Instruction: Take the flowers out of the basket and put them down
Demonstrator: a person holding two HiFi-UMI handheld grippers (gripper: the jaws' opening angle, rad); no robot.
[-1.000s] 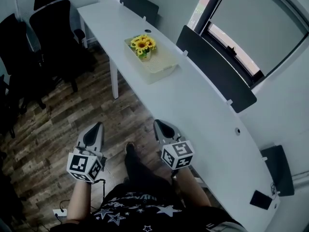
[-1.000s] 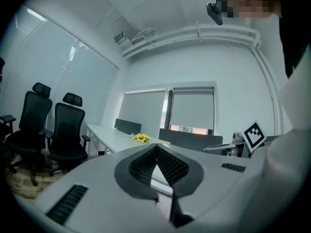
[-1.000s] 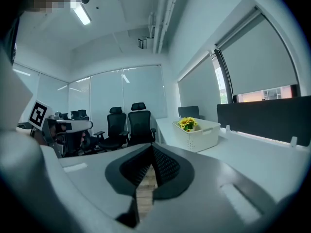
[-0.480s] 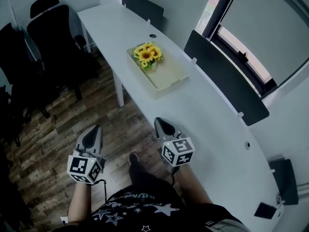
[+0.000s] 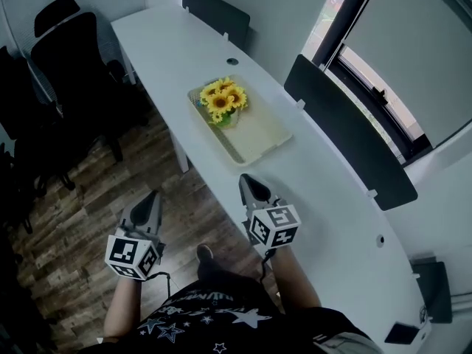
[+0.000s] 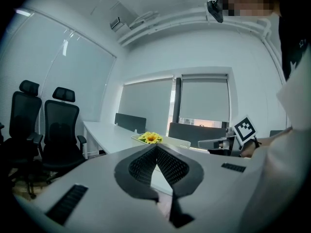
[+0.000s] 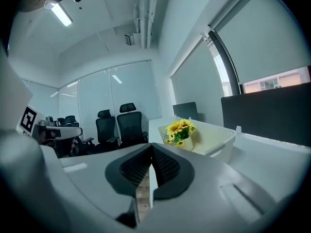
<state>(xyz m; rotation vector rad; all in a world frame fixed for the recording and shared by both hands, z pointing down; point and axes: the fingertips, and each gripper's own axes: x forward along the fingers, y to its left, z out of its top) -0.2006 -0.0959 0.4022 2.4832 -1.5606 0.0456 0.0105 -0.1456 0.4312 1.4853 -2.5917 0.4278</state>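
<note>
We judge the flowers (image 5: 223, 100), a small bunch of yellow sunflowers in what looks like a little pale pot, to be light and easy to lift, but soft on top: the petals and leaves would crush or bend under a hard pinch, and the heads give nothing firm to hold. The safer hold seems to be low down, on the pot or on the gathered stems just above it, with a straight lift so the bunch clears the wall of the basket (image 5: 259, 140) without catching. The flowers stand upright at the far end of that shallow white basket, which sits on the long white table (image 5: 332, 198) in the upper middle of the head view; the rest of the basket looks bare. The left gripper (image 5: 151, 198) is in the lower left of that view over the wood floor (image 5: 88, 190), and the right gripper (image 5: 247, 181) is at lower centre by the near edge of the table. Both point up the frame toward the basket, roughly level, and both are well apart from it. Each one is clenched, jaws pressed together with nothing between them, so we think they must spread before any hold on the pot
</note>
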